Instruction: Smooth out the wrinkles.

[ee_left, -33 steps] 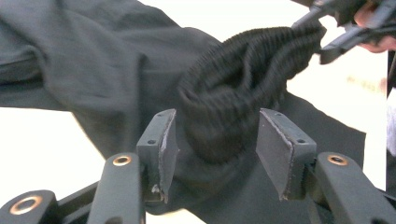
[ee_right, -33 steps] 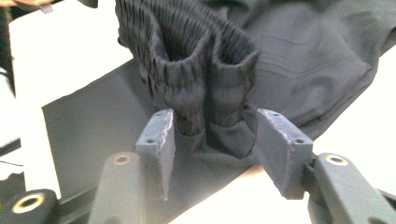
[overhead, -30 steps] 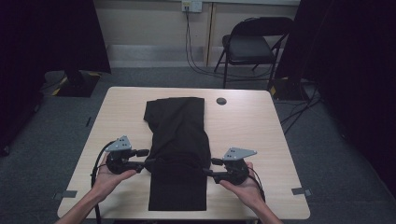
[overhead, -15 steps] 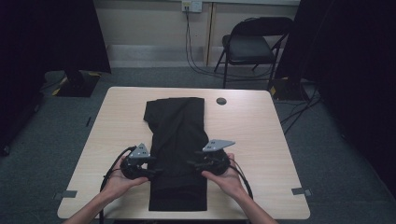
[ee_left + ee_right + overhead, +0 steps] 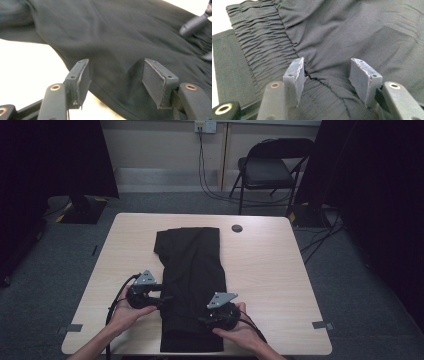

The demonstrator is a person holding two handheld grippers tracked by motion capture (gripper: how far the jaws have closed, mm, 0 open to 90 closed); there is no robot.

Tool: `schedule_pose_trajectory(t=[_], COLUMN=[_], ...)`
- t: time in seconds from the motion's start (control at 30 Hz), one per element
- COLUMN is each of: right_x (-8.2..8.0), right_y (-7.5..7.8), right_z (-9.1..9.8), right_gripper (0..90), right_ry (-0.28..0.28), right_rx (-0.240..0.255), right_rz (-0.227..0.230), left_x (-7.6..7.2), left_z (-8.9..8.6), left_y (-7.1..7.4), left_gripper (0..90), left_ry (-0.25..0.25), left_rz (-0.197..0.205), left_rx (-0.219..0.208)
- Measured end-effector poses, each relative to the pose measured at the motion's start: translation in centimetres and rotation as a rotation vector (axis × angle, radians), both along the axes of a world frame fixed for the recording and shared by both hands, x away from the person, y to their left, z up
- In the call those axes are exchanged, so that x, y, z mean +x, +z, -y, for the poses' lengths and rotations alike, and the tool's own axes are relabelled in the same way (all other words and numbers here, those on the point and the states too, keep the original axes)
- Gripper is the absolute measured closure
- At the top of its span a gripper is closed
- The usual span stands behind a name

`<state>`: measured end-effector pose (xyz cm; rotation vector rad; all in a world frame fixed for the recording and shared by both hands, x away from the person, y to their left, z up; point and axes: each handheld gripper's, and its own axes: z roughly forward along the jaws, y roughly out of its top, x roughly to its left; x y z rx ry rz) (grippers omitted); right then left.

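Between your left gripper's (image 5: 113, 82) jaws lies the long left edge of the black trousers (image 5: 192, 280). The jaws stand apart and have just been opening further, so the pads bracket the hem without pressing it; pale tabletop (image 5: 280, 270) shows just beyond the cloth edge. Your right gripper (image 5: 329, 77) is likewise open, its jaws straddling a small ridge of fabric beside the gathered elastic waistband (image 5: 259, 40) — whether one pad already brushes that ridge is hard to tell from this angle.

Seen from above, both hands have come inward and toward you since a second ago: the left gripper (image 5: 162, 297) now sits at the garment's left edge near its middle, while the right gripper (image 5: 202, 320) has crossed from the right side onto the cloth near the waistband end. The trousers themselves lie as they did — folded lengthwise down the centre of the tabletop, waistband nearest you.

That shift reads as a setup for a grasp. Close both grippers on the fabric, and you should be placed to carry the near end over for the next fold.
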<state>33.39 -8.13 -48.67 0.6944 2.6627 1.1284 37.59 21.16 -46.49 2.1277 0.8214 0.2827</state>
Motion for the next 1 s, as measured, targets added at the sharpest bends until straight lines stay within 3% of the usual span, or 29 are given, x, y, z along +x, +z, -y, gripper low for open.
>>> schedule_pose_trajectory(t=[0.1,0.17,0.23,0.33,0.47,0.53,0.6,0.73,0.8,0.87,1.0], right_x=[-1.1,-1.7,-1.3,0.3,2.8,4.5,6.2,9.1,10.2,10.8,11.3], right_y=[0.2,0.4,0.9,1.7,2.7,3.2,3.2,2.3,1.5,0.6,-0.9], right_z=[0.2,0.2,0.4,0.8,1.1,1.1,0.9,-0.3,-1.1,-1.5,-2.0], right_gripper=[44.3,40.5,40.3,39.8,38.9,39.1,40.4,38.7,38.0,37.1,33.4], right_ry=[0.053,0.074,0.056,-0.005,-0.084,-0.116,-0.130,-0.170,-0.190,-0.198,-0.210], right_rx=[0.016,0.017,0.051,0.089,0.124,0.141,0.140,0.110,0.090,0.079,0.046], right_rz=[-0.063,-0.062,-0.064,-0.028,0.014,0.032,0.036,0.031,0.021,0.013,-0.014], left_x=[0.0,0.1,0.3,0.7,2.6,3.6,4.8,6.3,6.2,6.1,5.5], left_z=[0.1,0.2,0.2,0.3,0.9,1.1,1.3,1.8,2.0,1.9,2.1], left_y=[0.2,0.3,0.5,0.8,1.3,1.3,1.0,-0.8,-1.8,-2.4,-2.6], left_gripper=[40.5,41.9,43.8,45.4,48.9,52.4,53.5,53.6,53.5,53.4,53.4], left_ry=[-0.004,-0.004,-0.003,0.008,0.018,0.050,0.064,0.079,0.064,0.057,0.045], left_rz=[0.008,0.012,0.012,0.010,0.017,0.033,0.012,-0.030,-0.036,-0.050,-0.037], left_rx=[-0.009,-0.010,-0.019,-0.022,-0.046,-0.057,-0.044,-0.004,0.058,0.066,0.082])
